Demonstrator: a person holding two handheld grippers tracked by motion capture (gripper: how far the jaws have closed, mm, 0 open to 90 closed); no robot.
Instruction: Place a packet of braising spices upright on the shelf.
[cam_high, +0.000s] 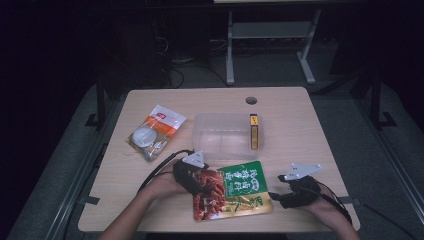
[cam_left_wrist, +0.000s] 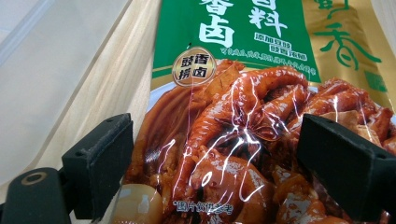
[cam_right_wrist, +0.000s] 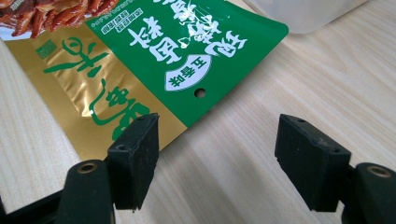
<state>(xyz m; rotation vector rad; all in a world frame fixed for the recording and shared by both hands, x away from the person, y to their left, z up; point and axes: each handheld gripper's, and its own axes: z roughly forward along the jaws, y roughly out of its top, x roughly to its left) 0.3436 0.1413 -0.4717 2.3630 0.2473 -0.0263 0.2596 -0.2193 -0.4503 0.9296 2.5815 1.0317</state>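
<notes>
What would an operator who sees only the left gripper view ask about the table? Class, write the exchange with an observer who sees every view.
Operator: What sits beyond the seasoning pouch?
Observer: A clear plastic container holding a narrow yellow box.
Operator: Where is the right hand-held gripper?
Observer: Open, beside the pouch's gold edge.

A pale wooden tabletop (cam_high: 300, 130) with a round cable hole (cam_high: 251, 100) near its far edge stands on grey carpet (cam_high: 395, 150). Beyond it the room is dark; the white legs of another table (cam_high: 230, 50) stand among loose black cables (cam_high: 175, 62).
</notes>
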